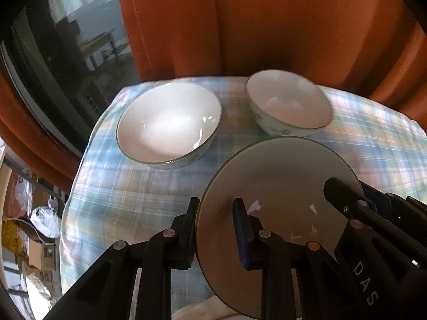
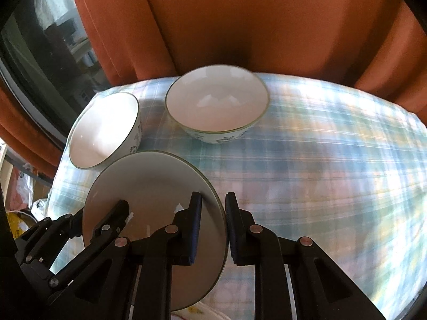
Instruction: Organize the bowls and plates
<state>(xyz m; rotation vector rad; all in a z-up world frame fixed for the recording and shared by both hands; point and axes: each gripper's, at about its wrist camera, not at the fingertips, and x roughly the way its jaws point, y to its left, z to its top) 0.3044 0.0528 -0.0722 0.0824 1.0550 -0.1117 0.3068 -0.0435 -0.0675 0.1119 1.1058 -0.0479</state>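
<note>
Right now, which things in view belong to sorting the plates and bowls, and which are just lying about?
Job:
- plate, clamped at opposite rims by left gripper and right gripper
- wide bowl
- smaller bowl

Just there:
- plaid cloth
- orange curtain
- boxes and bags on floor

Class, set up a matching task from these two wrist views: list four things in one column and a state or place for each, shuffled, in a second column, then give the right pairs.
Things
1. plate
2. wide bowl
3. left tool
4. curtain

States or places
A. hangs behind the table, orange
B. stands empty at the table's far left
C. gripped at both edges
D. closed on the plate's left rim

Pairs: 1-C, 2-B, 3-D, 4-A
</note>
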